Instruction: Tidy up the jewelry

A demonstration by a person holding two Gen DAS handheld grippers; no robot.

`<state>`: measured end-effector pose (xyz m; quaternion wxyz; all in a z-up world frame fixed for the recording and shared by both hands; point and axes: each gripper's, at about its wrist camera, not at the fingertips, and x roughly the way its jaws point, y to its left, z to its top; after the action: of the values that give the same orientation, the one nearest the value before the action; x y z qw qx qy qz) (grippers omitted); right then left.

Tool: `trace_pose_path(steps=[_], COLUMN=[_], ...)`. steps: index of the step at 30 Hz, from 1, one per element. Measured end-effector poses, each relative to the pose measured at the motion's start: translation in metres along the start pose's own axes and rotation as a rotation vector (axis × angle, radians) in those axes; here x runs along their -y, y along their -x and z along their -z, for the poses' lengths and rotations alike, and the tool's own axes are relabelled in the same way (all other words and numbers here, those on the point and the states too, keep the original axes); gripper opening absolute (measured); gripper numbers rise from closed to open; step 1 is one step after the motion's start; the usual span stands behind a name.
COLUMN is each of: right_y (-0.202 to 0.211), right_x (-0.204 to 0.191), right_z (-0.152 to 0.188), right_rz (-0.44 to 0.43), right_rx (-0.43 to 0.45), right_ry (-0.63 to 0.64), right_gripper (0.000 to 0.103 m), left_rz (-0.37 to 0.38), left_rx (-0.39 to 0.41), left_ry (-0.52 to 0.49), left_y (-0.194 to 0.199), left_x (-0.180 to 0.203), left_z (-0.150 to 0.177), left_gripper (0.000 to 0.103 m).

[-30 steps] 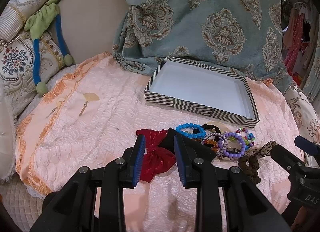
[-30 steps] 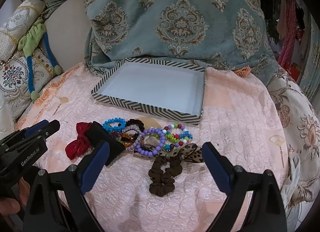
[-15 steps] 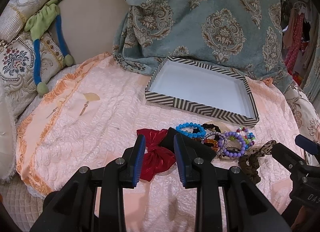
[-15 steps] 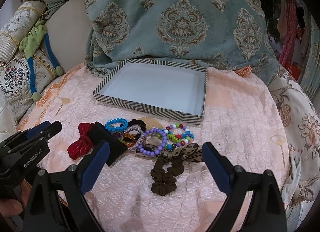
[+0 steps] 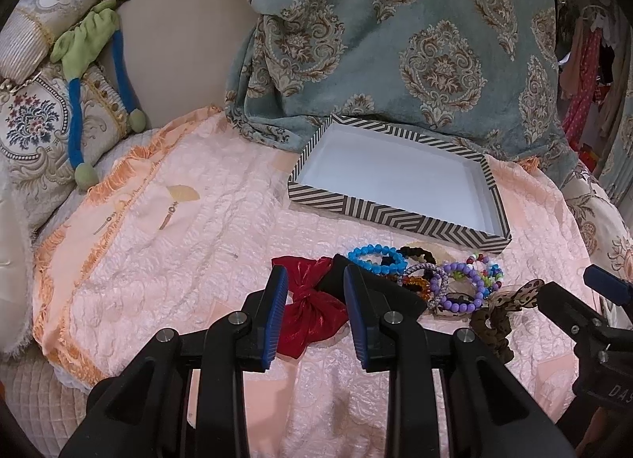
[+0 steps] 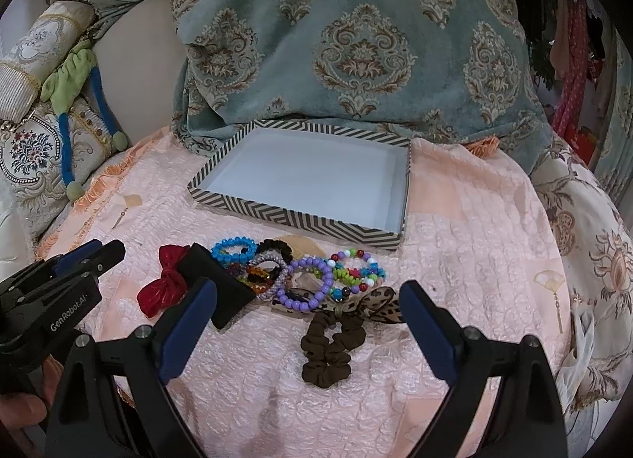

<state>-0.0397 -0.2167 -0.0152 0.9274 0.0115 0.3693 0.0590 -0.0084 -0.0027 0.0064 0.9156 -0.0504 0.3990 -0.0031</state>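
A pile of jewelry lies on the pink quilt in front of a striped tray (image 6: 300, 220) with a white, bare floor. It holds a red bow (image 6: 164, 286), a black block (image 6: 217, 284), a blue bead bracelet (image 6: 233, 250), a purple bead bracelet (image 6: 306, 284), a multicolour bead bracelet (image 6: 356, 272), a leopard bow (image 6: 379, 301) and a brown scrunchie (image 6: 328, 351). My left gripper (image 5: 314, 311) is open and empty, just above the red bow (image 5: 312, 311). My right gripper (image 6: 308, 327) is wide open and empty, around the near side of the scrunchie.
The tray (image 5: 395, 216) backs onto a teal patterned cushion (image 5: 395, 35). Embroidered pillows and a green-and-blue soft toy (image 5: 87, 74) lie at the left. The quilt's fringed edge (image 5: 79, 197) drops off at the left and front.
The right gripper has drifted slightly toward the pile. The left gripper is nearly still.
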Motion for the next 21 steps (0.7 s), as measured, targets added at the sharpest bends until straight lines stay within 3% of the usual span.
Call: trace_pose_path(steps=[14,21], right_y=[-0.0017,-0.0049], right_x=[-0.0009,-0.0009], right_z=[0.002,0.0029], right_rz=[-0.001,-0.002], right_rx=[-0.012,-0.02], right_ry=[0.002,0.008], right_gripper=[0.096,0.096], left_rz=[0.001,-0.034], left_rx=[-0.004,0.003], left_ry=[0.001,-0.028], left_y=[0.0016,-0.0012], left_x=[-0.0002,-0.0012], left_z=[0.0001,0.0024], left_gripper=[0.013,0.013])
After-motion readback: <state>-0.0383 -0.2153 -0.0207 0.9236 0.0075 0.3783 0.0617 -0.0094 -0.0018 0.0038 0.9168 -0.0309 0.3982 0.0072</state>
